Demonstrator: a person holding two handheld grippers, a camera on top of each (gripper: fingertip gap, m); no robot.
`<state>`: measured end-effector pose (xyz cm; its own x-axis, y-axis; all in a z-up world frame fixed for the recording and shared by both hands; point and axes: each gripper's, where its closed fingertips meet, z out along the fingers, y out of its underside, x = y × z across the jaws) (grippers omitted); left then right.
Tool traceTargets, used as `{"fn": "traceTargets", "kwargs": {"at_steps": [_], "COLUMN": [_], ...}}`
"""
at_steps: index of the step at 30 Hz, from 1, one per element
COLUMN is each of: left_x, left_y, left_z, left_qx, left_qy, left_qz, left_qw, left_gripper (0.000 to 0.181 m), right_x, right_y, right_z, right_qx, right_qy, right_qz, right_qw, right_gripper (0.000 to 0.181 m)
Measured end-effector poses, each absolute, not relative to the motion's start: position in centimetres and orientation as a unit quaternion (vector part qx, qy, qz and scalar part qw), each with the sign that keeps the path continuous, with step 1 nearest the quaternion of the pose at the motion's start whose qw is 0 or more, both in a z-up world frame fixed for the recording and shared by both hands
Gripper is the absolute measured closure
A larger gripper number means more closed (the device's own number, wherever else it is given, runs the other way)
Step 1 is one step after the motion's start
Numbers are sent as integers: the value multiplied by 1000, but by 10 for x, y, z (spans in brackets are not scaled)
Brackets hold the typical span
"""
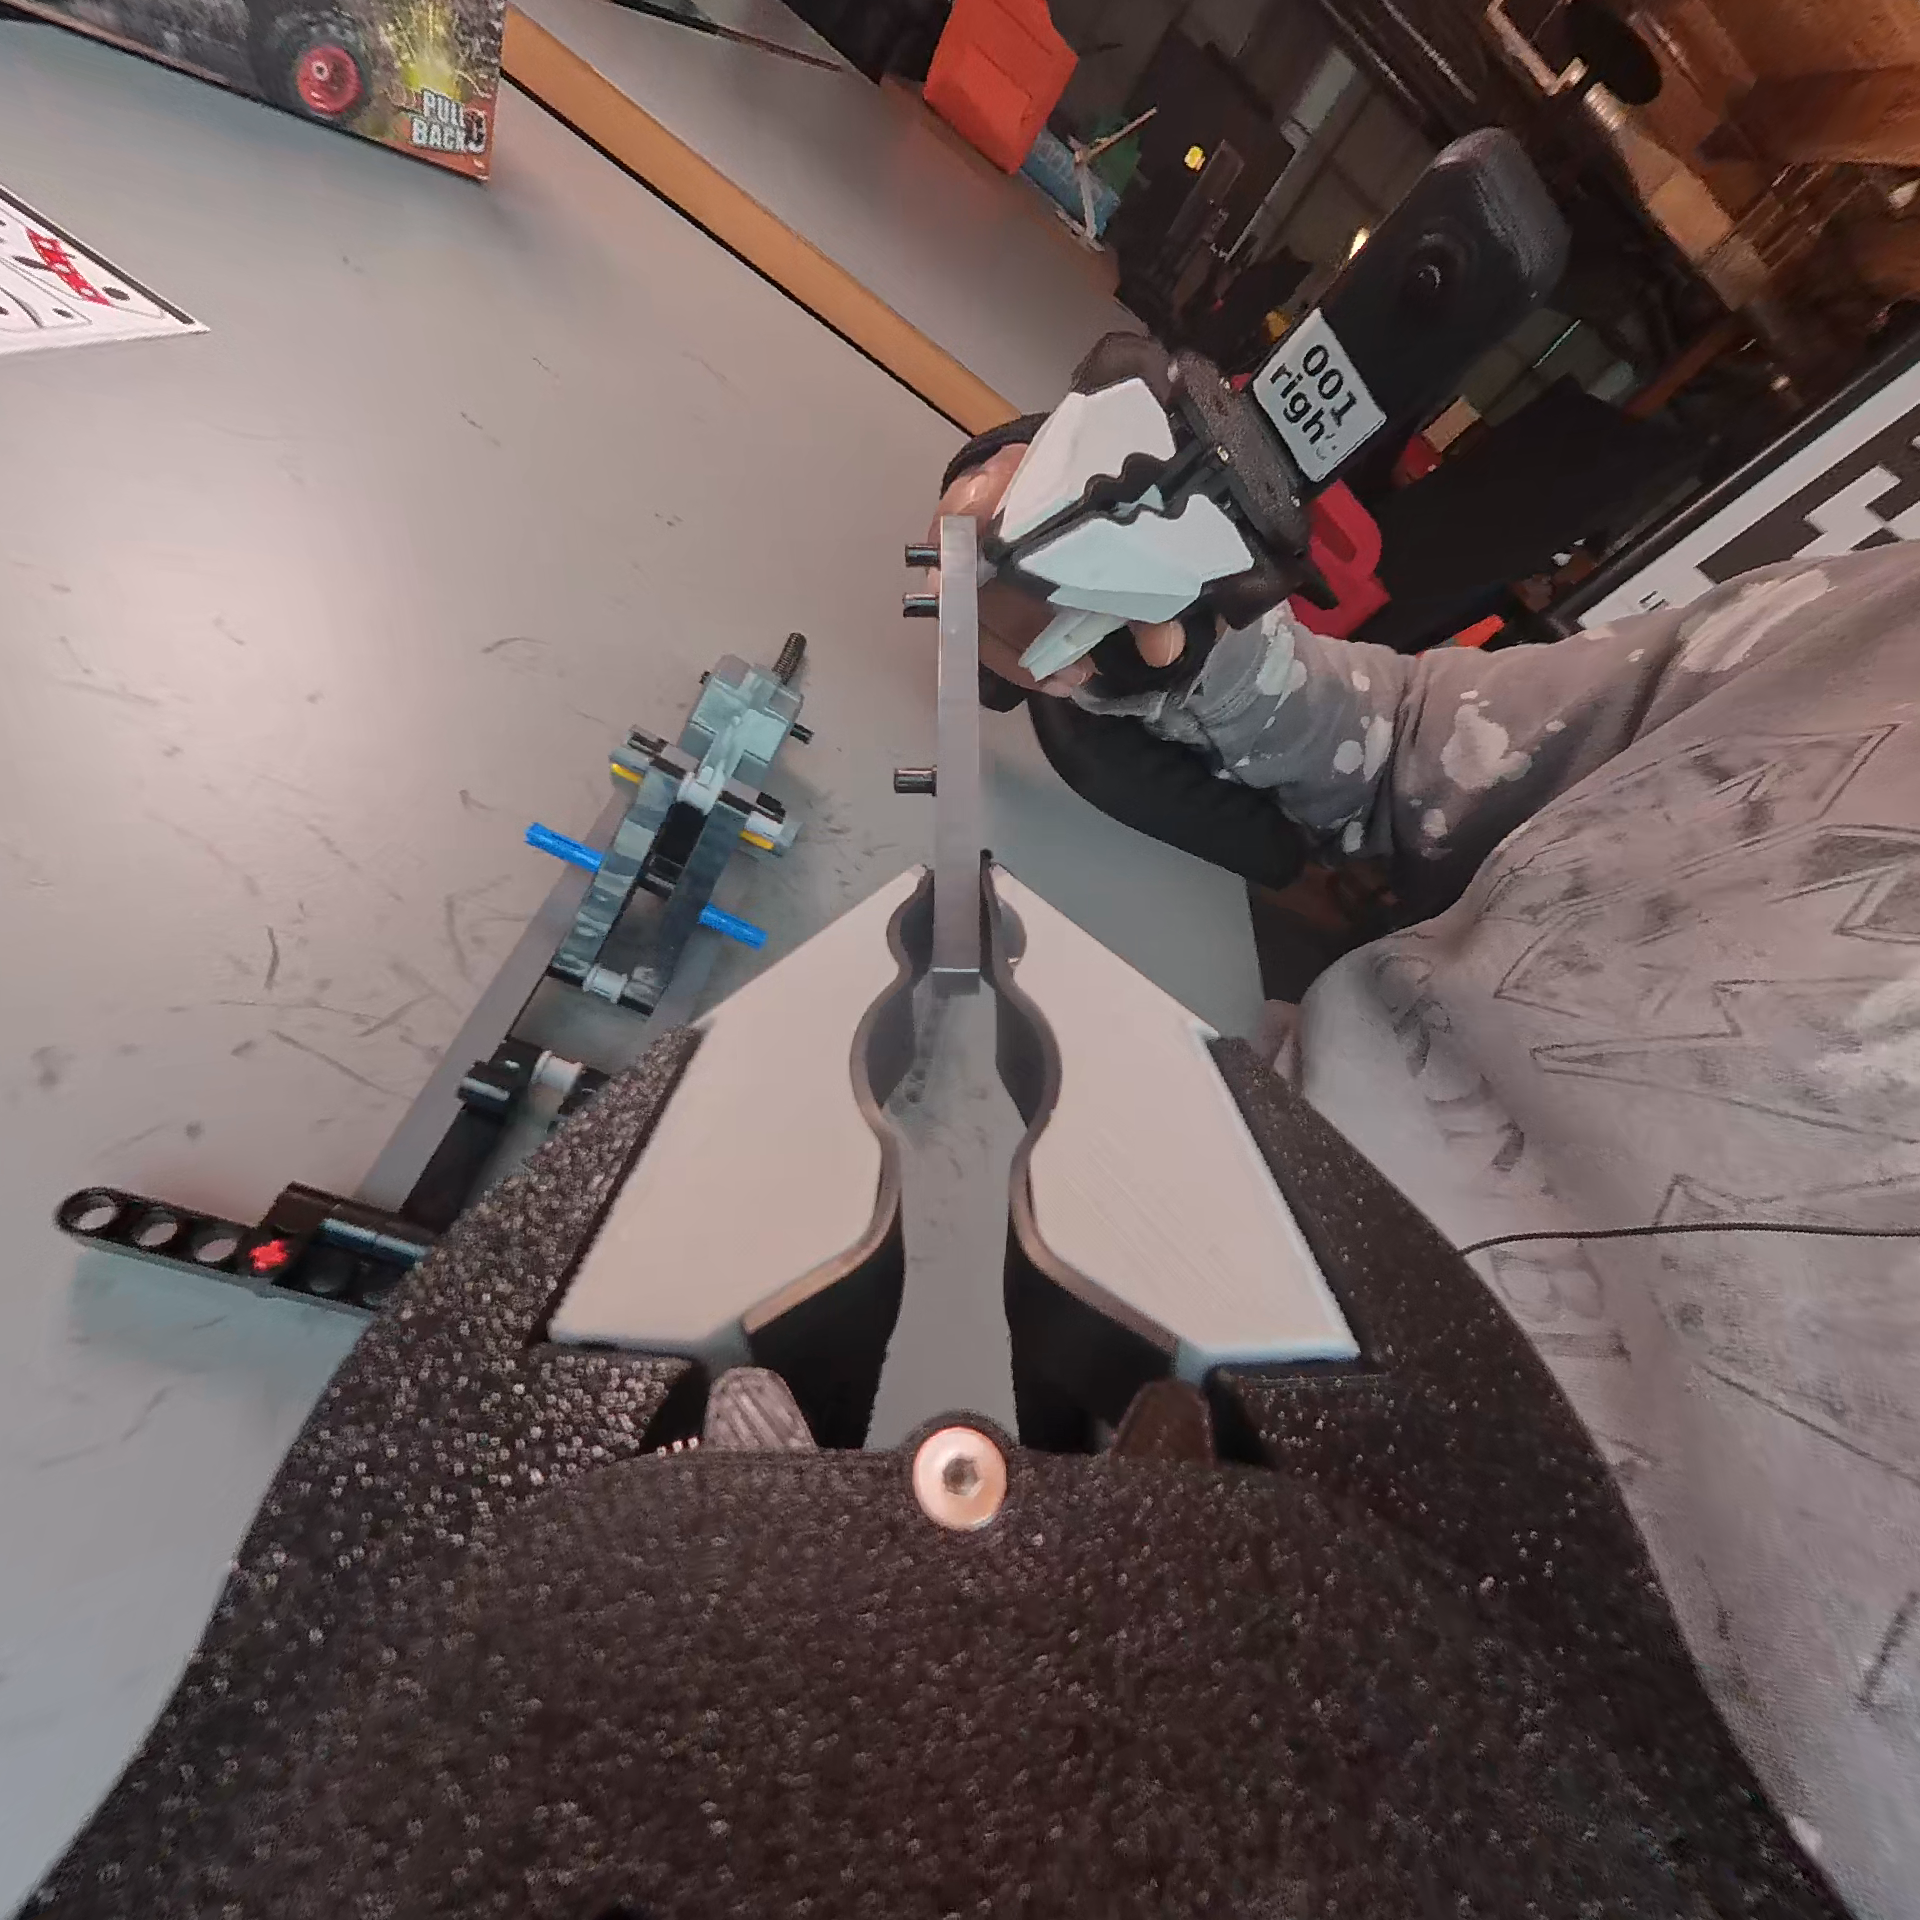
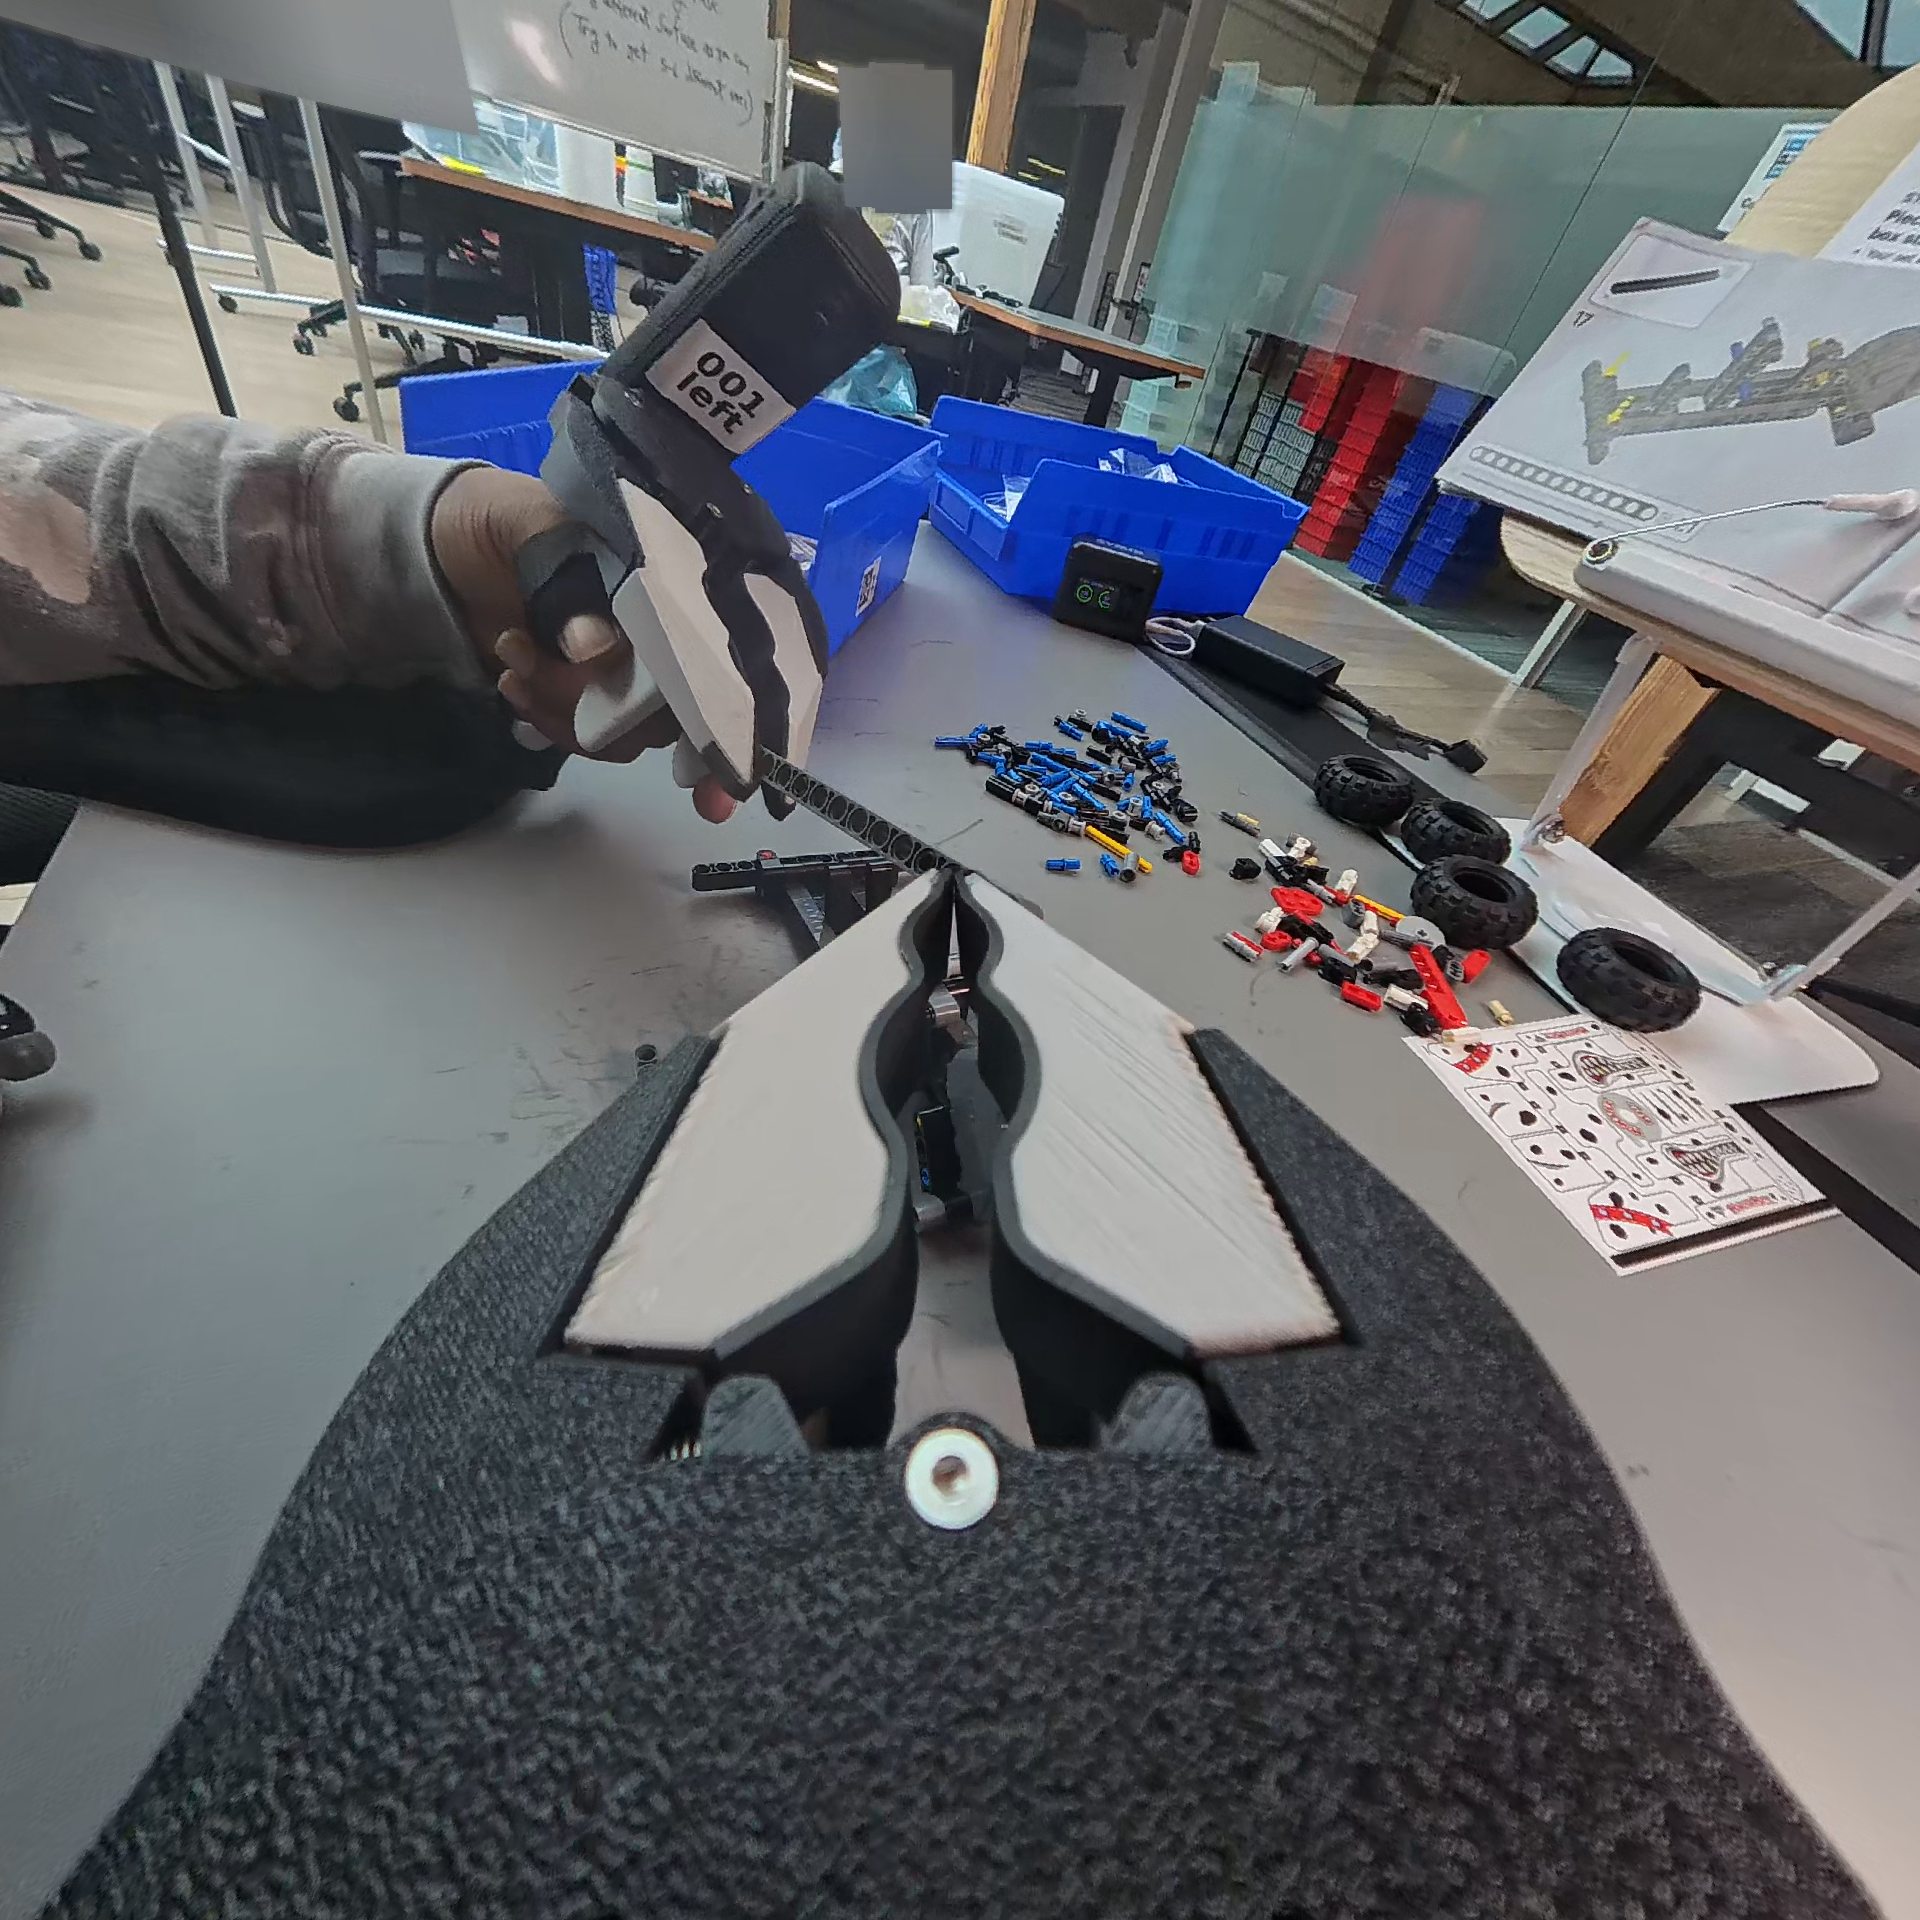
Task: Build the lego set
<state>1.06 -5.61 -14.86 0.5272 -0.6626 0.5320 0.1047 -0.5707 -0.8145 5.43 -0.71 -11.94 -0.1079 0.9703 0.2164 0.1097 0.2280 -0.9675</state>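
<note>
Two handheld grippers share one long dark beam [image 1: 956,748] above a grey bench [image 1: 364,520]. The left gripper [image 1: 954,914] is narrowed onto one end of the beam, which runs straight out from between its fingers. The right gripper [image 1: 1003,566] pinches the far end, its fingers all but closed. Holding both ends likely keeps the beam from twisting while it is lined up. Three short black pins [image 1: 920,779] stick out of one side of the beam, probably meant to plug into the model.

On the bench below lies the partly built chassis [image 1: 675,842], grey and black, with blue axles [image 1: 566,844] poking out sideways. A black holed beam [image 1: 208,1242] crosses its near end.

From the right wrist view, loose small parts [image 2: 1091,790] in blue, black and red sit in heaps well apart from the chassis, within easy reach. Four black tyres [image 2: 1470,899] line up nearby. A sticker sheet [image 2: 1600,1132] lies flat beside them. An instruction booklet [image 2: 1704,395] stands propped open on a raised stand, presumably for reference. Blue bins [image 2: 1122,509] sit further back.
</note>
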Motion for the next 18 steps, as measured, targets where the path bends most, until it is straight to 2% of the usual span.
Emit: {"fn": "traceTargets", "kwargs": {"at_steps": [3,4,6,8,11,15,18], "left_x": [6,3,-1,1,7,7,8], "left_y": [-52,-50,-47,-45,-45,-44,-45], "left_z": [-150,-151,-152,-151,-150,-151,-151], "left_qx": [-773,-774,-772,-757,-724,-701,-697], "left_qy": [221,239,284,332,398,434,439], "left_qz": [-378,-341,-255,-177,-79,-2,2], "left_qw": [460,477,508,534,558,566,567], "left_gripper": [173,173,173,173,172,172,171], "right_x": [60,61,61,59,55,55,59], "right_y": [5,11,13,9,2,1,-5], "right_z": [-108,-109,-116,-123,-128,-131,-123], "right_qx": [-469,-492,-536,-568,-579,-584,-553], "right_qy": [-571,-557,-535,-507,-490,-485,-495], "right_qz": [466,480,523,567,594,601,620], "right_qw": [487,467,390,314,267,253,255], "right_gripper": [176,169,147,136,138,167,169]}}
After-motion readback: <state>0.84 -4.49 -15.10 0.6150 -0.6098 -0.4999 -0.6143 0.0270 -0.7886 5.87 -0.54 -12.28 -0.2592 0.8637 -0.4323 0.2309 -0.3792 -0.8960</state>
